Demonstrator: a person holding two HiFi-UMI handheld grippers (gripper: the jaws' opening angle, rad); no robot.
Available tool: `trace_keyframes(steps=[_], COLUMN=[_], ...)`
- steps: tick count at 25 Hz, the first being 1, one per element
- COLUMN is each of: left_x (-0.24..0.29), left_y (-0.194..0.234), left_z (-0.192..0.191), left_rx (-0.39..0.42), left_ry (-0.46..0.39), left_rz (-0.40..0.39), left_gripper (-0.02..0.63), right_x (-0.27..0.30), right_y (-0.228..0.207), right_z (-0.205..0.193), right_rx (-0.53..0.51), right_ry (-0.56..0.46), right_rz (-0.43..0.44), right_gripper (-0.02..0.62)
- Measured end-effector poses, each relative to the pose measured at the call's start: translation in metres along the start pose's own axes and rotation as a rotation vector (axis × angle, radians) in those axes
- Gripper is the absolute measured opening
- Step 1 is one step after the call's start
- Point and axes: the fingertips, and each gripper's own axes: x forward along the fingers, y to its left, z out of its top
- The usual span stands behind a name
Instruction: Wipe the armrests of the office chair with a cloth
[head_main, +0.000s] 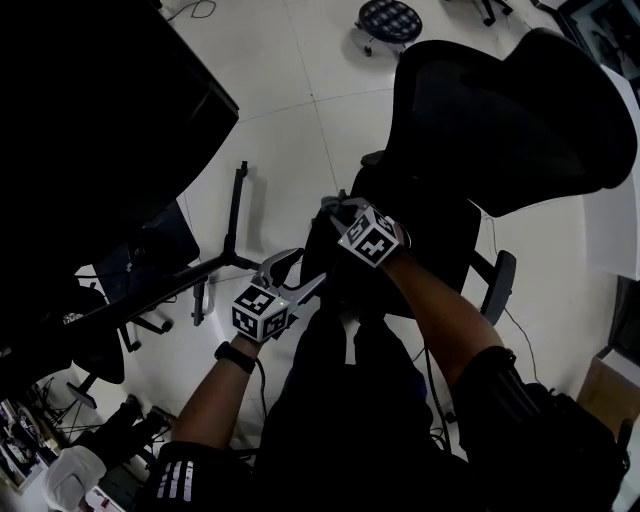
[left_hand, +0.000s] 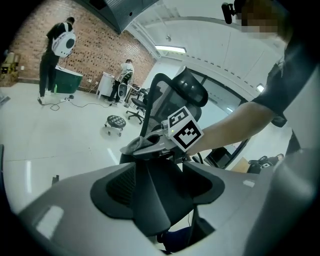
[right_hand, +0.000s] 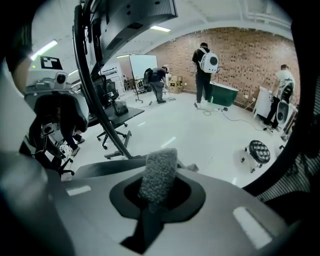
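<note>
While clamped, cloth (right_hand: 158, 172) perhaps touches chair (head_main: 520, 110).

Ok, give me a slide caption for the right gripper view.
Right gripper shut on the grey cloth, a padded stool on the floor beyond.

Floor (head_main: 300, 100): pale, glossy, faint tile seams. Brick wall (right_hand: 240, 45) spans the upper right of the right gripper view, with a green tub (right_hand: 223, 93) at its foot. Round black stool (right_hand: 259, 150) on castors at right. Whiteboard (right_hand: 137, 65) upper centre-left. Ceiling strip light (left_hand: 170, 49) lit. Dark desk (head_main: 90, 90) fills the head view's upper left.
</note>
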Motion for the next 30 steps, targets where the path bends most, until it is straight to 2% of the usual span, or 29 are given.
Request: trace_keyframes(steps=[10, 17, 25, 30], left_x=[-0.014, -0.028, -0.049, -0.057], left_y=[-0.005, -0.012, -0.020, -0.024], left_z=[-0.012, -0.024, -0.038, -0.043], left_rx=[-0.023, -0.035, -0.066, -0.059], left_ry=[-0.020, -0.029, -0.048, -0.049], left_rz=[0.016, 0.040, 0.075, 0.090], left_gripper=[0.316, 0.315, 0.314, 0.314], right_x=[0.002, 0.002, -0.005, -0.009], right_y=[0.059, 0.113, 0.165, 0.190], right_z=[-0.007, -0.016, -0.031, -0.039], right_rx=[-0.013, -0.119, -0.164, -0.170], right_ry=[-0.009, 0.007, 0.016, 0.014], right_rz=[0.065, 0.140, 0.216, 0.250], right_gripper=[0.034, 0.034, 0.034, 0.034])
